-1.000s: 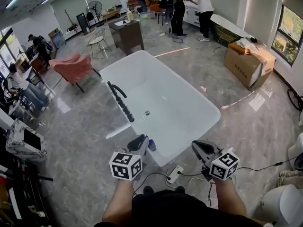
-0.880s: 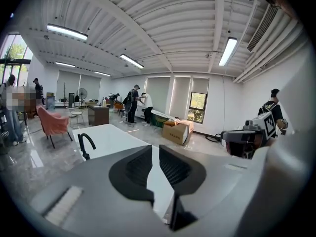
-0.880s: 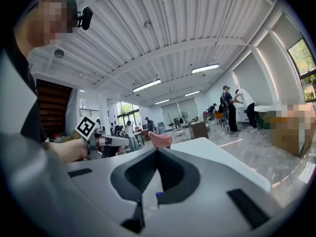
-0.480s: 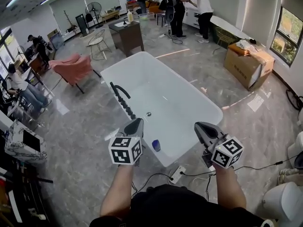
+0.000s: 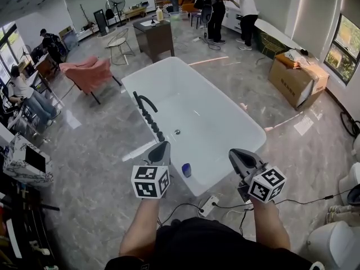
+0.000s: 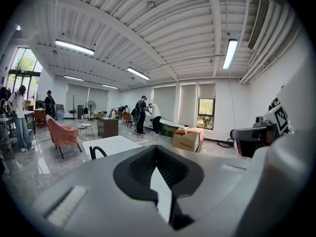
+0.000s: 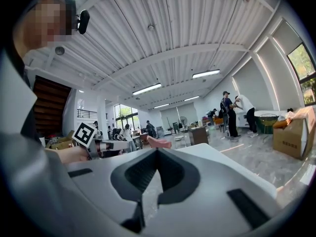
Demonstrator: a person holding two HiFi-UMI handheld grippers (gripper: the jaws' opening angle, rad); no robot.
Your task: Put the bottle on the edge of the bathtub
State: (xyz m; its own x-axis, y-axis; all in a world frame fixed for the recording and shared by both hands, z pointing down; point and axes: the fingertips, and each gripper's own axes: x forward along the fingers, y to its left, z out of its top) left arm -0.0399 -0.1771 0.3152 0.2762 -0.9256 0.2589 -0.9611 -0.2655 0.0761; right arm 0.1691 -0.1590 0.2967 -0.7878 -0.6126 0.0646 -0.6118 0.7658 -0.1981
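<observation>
Since a sec ago the left gripper has drawn back from the bottle. Its jaws have just been closing and are now pressed together w/ nothing between them. Bottle stands upright on the near rim of the bathtub, at the tub's 6 o'clock (close to the outer lip, so a knock could tip it). Left gripper sits at its 10 o'clock, apart. Right gripper is at 3 o'clock, jaws together, empty. Placement looks done.
</observation>
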